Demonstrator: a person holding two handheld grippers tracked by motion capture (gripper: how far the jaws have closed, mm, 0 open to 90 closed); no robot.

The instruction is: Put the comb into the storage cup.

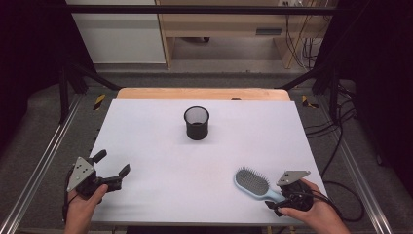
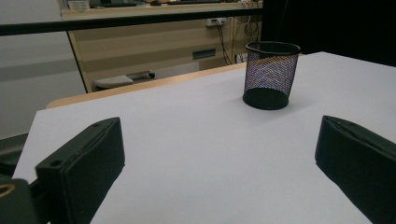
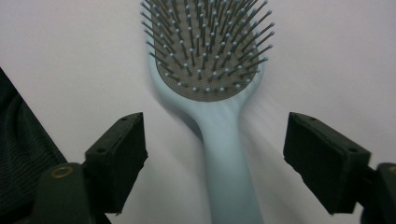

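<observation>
The table [image 1: 160, 161] bears a hairbrush [image 1: 254, 184] lying flat, bristles up, handle between the right gripper's [image 3: 215, 158] spread fingers [image 3: 327, 163], untouched, head pointing away. A mesh cup [image 1: 197, 123] stands well beyond. The left gripper's [image 1: 110, 167] fingers gape, empty.

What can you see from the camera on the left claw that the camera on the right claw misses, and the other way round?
The left gripper view takes in the black mesh cup standing upright on the white table, with a wooden edge and shelving beyond.

The right gripper view takes in the light blue hairbrush lying bristles up, its handle running between the open right claw without touching either pad.

Both share the white table surface and a pair of black jaws rising from the bottom; the left claw is open too, with nothing between its pads.
</observation>
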